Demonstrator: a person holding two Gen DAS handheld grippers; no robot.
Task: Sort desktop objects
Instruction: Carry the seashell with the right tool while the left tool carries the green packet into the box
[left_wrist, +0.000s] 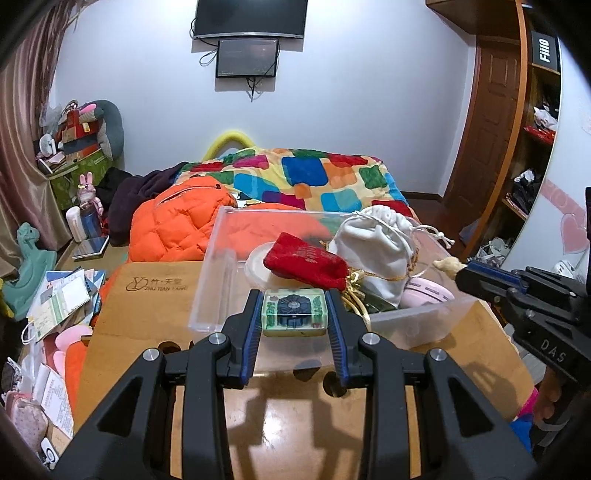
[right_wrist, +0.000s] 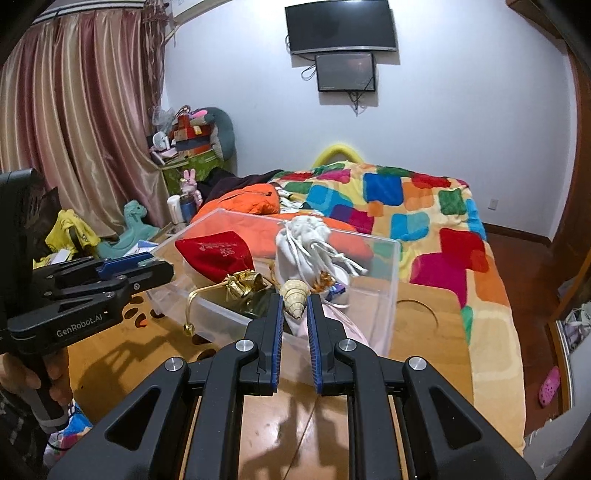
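My left gripper (left_wrist: 294, 312) is shut on a clear block with a dark flower inside (left_wrist: 294, 312), held above the wooden desk (left_wrist: 147, 317) at the near edge of the clear plastic bin (left_wrist: 214, 273). My right gripper (right_wrist: 294, 308) is shut on a beige spiral seashell (right_wrist: 294, 295), held over the bin's near rim (right_wrist: 391, 295); it also shows in the left wrist view (left_wrist: 460, 273). In the bin lie a red velvet pouch (left_wrist: 306, 264), a white drawstring pouch (left_wrist: 373, 243), a gold ribbon piece (right_wrist: 243, 284) and a pink object (left_wrist: 428, 293).
Behind the desk is a bed with a colourful patchwork blanket (right_wrist: 424, 206) and an orange quilted jacket (left_wrist: 177, 221). Papers and cards (left_wrist: 62, 299) are piled to the left of the desk. Shelves (left_wrist: 532, 147) stand at the right.
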